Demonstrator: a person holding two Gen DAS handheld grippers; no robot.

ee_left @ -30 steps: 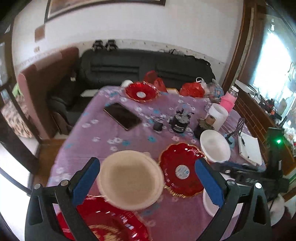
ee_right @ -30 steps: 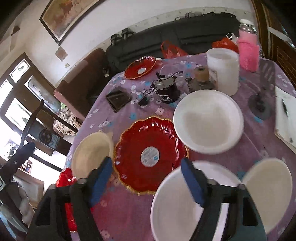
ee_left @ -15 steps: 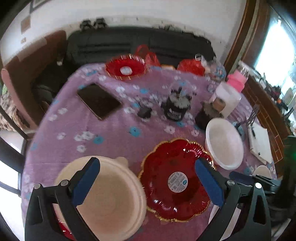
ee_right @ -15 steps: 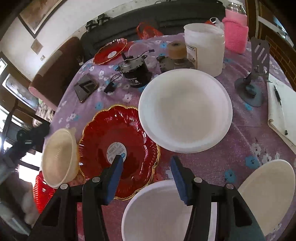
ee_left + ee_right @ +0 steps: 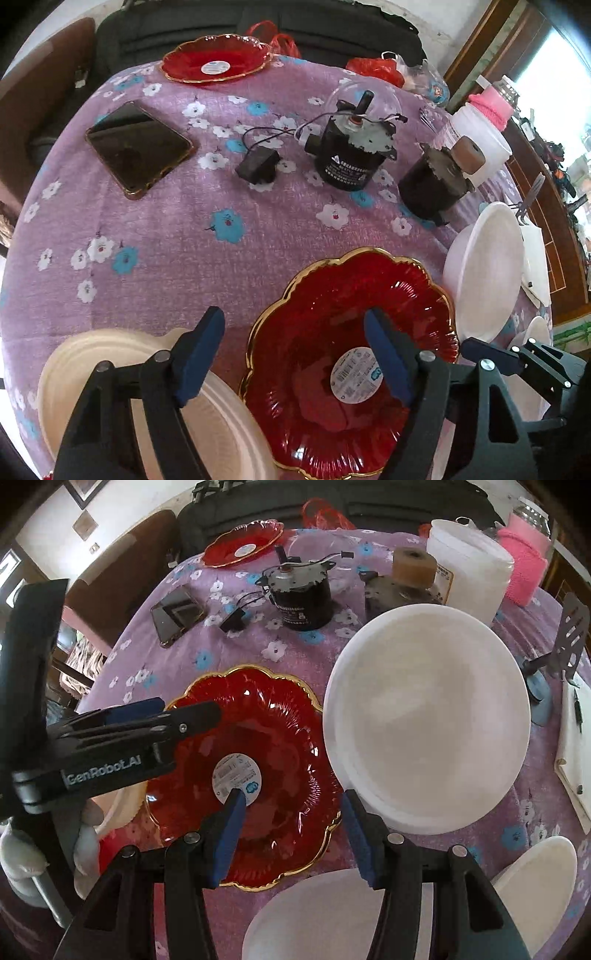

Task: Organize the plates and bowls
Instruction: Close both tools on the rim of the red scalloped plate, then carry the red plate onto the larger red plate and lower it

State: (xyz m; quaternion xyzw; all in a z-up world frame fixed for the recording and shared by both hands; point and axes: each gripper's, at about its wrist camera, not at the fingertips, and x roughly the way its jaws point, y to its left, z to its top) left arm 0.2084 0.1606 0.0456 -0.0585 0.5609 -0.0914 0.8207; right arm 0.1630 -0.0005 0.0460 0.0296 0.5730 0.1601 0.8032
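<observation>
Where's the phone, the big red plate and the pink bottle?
phone [image 5: 138, 147], left wrist view, middle of its dark screen
big red plate [image 5: 266, 734], right wrist view, ribbed inner surface
pink bottle [image 5: 524, 574], right wrist view, pink knitted sleeve

Right gripper [image 5: 291, 834] jaws apart over red plate [image 5: 255, 775] near rim; white bowl [image 5: 428, 734] beside.
</observation>
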